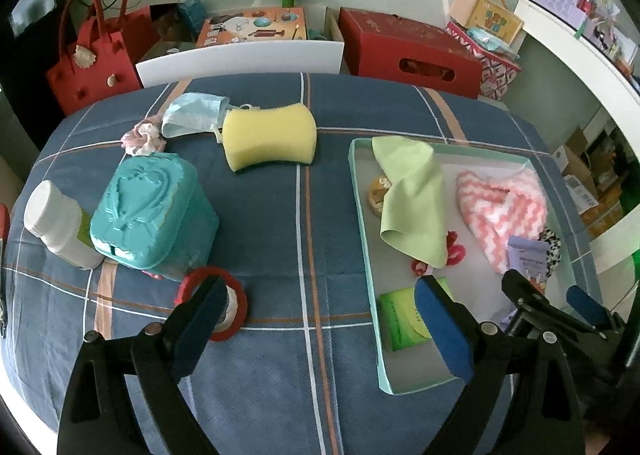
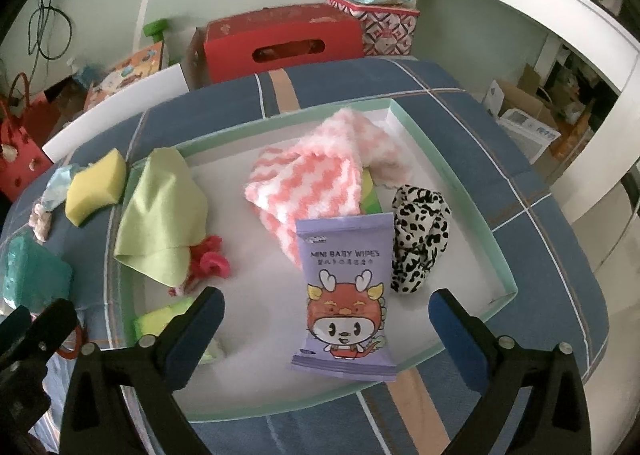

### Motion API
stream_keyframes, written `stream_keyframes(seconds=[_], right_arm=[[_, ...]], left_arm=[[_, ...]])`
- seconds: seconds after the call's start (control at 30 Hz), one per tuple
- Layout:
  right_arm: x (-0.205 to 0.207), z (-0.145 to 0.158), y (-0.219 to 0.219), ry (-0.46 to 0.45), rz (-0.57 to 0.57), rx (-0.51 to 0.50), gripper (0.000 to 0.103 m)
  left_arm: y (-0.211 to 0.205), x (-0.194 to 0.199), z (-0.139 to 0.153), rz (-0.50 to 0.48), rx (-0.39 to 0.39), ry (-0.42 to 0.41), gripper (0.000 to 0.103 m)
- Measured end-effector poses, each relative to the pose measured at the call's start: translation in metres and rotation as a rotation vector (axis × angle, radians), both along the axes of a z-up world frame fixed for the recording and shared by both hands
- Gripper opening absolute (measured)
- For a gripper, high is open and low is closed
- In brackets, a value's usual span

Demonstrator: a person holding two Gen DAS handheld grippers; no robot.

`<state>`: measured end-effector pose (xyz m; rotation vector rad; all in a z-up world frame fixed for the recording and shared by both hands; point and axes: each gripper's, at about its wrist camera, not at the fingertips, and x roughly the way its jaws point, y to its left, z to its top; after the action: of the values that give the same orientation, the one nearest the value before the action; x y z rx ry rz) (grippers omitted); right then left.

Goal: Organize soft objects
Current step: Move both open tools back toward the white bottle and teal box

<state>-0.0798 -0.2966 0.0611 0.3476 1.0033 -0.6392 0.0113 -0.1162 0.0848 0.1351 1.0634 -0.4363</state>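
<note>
A shallow mint-rimmed tray [image 1: 360,211] [image 2: 472,199] holds a green cloth [image 1: 412,199] [image 2: 160,215], a pink zigzag towel [image 1: 504,207] [image 2: 316,179], a leopard scrunchie [image 2: 420,235], a purple baby-wipes pack [image 2: 346,295], a green tissue pack [image 1: 400,321] and a red scrunchie [image 2: 208,261]. On the tablecloth lie a yellow sponge [image 1: 270,137] [image 2: 94,187], a blue face mask [image 1: 196,115] and a pink scrunchie [image 1: 142,139]. My left gripper [image 1: 324,319] is open over the cloth by the tray's left rim. My right gripper [image 2: 326,331] is open above the wipes pack.
A teal tin [image 1: 154,211], a white bottle [image 1: 60,225] and a red tape roll [image 1: 218,301] stand at the table's left. A white chair back [image 1: 240,59], a red bag [image 1: 94,55] and a red box [image 1: 408,49] are behind the table.
</note>
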Motion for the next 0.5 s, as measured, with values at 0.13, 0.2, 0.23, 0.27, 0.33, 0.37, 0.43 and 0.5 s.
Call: stream_keyframes(seconds=[0.13, 0.2, 0.23, 0.27, 0.33, 0.37, 0.43, 0.5], right_arm=[[-0.001, 0.011, 0.006, -0.048, 0.000, 0.000, 0.103], [-0.001, 0.012, 0.009, -0.060, 0.003, 0.010, 0.103], [0.000, 0.013, 0.010, -0.064, 0.009, 0.019, 0.103], [0.002, 0.013, 0.011, -0.065, 0.016, 0.025, 0.103], [0.005, 0.012, 0.017, -0.064, 0.035, 0.032, 0.103], [0.007, 0.012, 0.019, -0.062, 0.043, 0.033, 0.103], [0.011, 0.011, 0.026, -0.061, 0.061, 0.035, 0.103], [0.014, 0.011, 0.032, -0.063, 0.081, 0.042, 0.103]], left_arm=[[0.012, 0.001, 0.015, 0.012, 0.025, -0.051, 0.095], [0.023, 0.005, 0.023, 0.023, 0.029, -0.063, 0.095], [0.028, 0.008, 0.025, 0.028, 0.027, -0.064, 0.095], [0.036, 0.012, 0.028, 0.042, 0.023, -0.063, 0.095], [0.052, 0.020, 0.031, 0.078, 0.023, -0.067, 0.095], [0.062, 0.024, 0.034, 0.103, 0.030, -0.072, 0.095], [0.077, 0.030, 0.036, 0.149, 0.046, -0.086, 0.095], [0.097, 0.038, 0.038, 0.209, 0.062, -0.098, 0.095]])
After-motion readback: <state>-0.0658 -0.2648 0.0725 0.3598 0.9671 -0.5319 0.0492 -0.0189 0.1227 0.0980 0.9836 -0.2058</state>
